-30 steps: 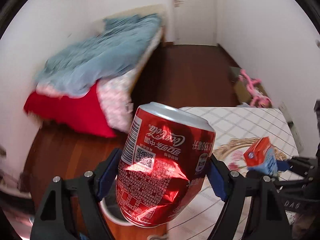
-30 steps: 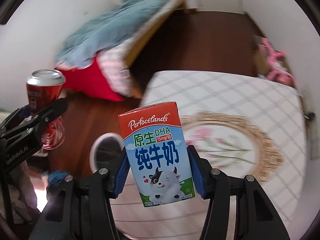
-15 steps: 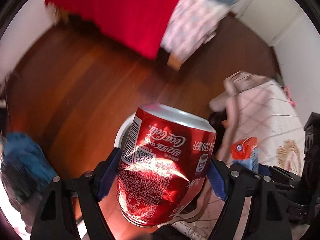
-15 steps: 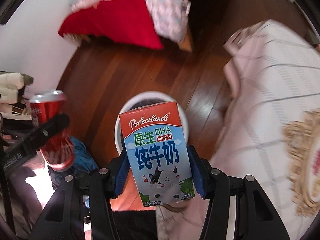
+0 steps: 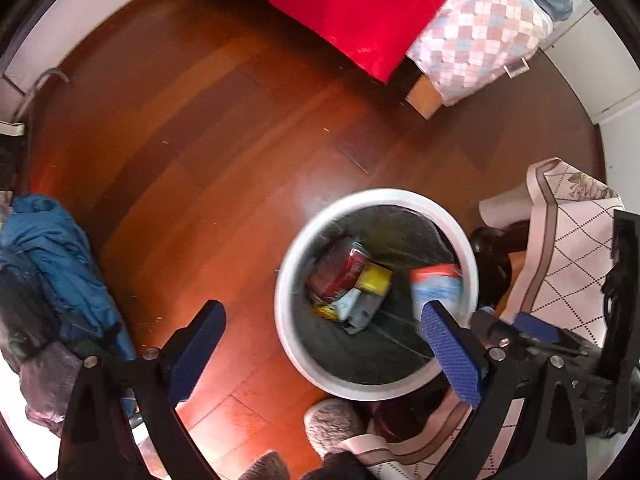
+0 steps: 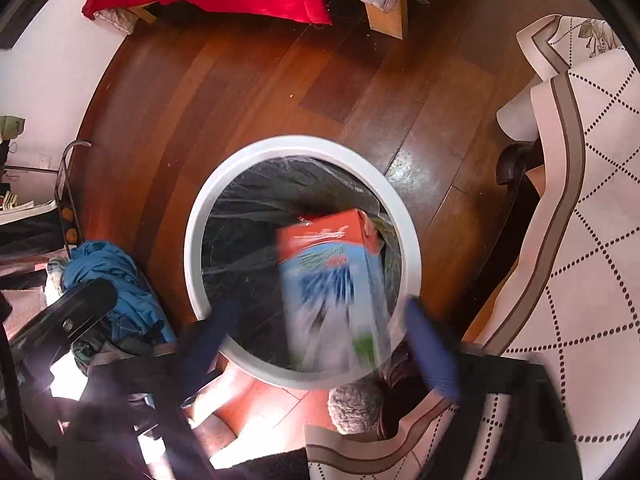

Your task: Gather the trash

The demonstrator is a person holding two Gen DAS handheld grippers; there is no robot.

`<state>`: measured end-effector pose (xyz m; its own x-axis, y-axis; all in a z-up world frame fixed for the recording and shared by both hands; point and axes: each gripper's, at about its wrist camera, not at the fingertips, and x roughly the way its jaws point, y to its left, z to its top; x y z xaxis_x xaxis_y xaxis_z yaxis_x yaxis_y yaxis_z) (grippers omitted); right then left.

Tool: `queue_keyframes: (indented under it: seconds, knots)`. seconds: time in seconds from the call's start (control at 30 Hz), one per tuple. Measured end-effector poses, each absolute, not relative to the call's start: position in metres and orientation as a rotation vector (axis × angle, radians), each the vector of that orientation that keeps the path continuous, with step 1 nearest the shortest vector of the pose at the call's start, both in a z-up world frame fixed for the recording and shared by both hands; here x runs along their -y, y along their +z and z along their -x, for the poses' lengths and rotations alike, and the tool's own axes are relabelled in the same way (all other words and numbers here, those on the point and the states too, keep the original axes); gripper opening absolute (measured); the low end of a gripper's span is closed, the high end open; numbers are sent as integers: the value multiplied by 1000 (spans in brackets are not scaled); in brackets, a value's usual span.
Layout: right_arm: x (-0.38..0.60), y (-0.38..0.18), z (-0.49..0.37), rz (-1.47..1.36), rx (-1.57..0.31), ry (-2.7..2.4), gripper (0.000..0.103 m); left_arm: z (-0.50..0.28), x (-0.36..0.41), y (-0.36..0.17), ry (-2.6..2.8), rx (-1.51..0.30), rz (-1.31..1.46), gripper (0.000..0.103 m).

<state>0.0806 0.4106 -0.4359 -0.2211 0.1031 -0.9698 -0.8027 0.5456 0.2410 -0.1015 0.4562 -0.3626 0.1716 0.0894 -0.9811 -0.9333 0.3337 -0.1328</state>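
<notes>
A white round trash bin with a black liner stands on the wooden floor, below both grippers; it also shows in the right wrist view. The red cola can lies inside it among other wrappers. The milk carton, blurred, is falling free into the bin between the open fingers; it shows in the left wrist view at the bin's right side. My left gripper is open and empty above the bin's left edge. My right gripper is open, blurred, over the bin's near rim.
A bed with a red cover and checked sheet lies beyond the bin. A table with a white patterned cloth is at the right. A blue jacket pile is at the left. Grey slippers are near the bin.
Both grippers tilted down over the bin and opened. The cola can dropped into the bin. The milk carton left the right gripper and is falling.
</notes>
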Motion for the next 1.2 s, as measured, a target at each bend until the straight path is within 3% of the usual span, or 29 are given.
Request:
queue_keyframes:
  seconds: [0.2,0.63,1.2]
  knots:
    - [-400,-410,-86,631,-1524,911,103,119,-434,-329,985,-1122,880,100]
    - [-321,-286,-60,636,-1380,921,103,135,-368,-246,987,-1080,787,100]
    - [-217,-90,-16,441,-1236,1157,103,163,-280,-99,842,-891,698,100]
